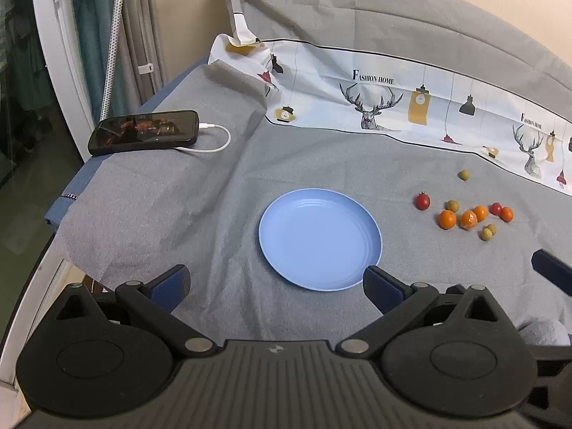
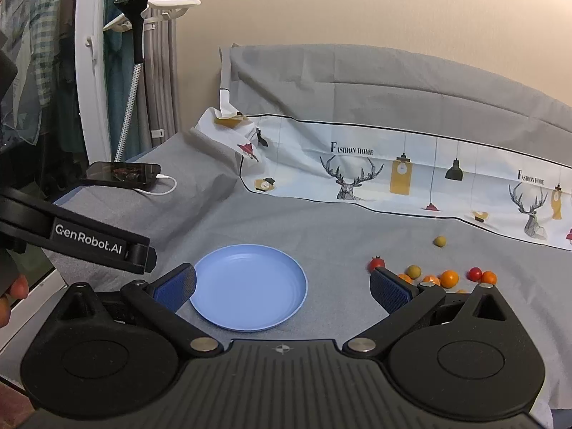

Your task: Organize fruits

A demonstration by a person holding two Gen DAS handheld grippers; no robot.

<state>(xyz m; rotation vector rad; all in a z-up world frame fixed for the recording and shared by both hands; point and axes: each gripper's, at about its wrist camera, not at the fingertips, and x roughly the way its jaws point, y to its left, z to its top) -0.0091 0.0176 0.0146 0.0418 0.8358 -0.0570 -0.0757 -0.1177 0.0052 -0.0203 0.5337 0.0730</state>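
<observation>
On the grey cloth (image 1: 321, 164) that covers the surface we see a blue plate (image 1: 320, 238) lying flat with nothing in it. Our left tool (image 1: 277, 280) hovers just short of the plate's near rim, its two blue-padded fingers spread wide and gripping nothing. Our right tool (image 2: 282, 284) hangs over the same plate, fingers equally far apart and holding nothing.

Well to the right of the plate we find the fruits loose on the cloth: a cluster of small oranges (image 1: 468, 218), red cherry tomatoes (image 1: 422, 201) and greenish-yellow round fruits (image 1: 452, 205), with one green fruit (image 1: 464, 175) apart from the rest, nearer the patterned white cloth (image 1: 393, 103) at the back.

At the far left a black phone (image 1: 143, 132) rests on the cloth with a white cable (image 1: 218, 141) plugged into it.
</observation>
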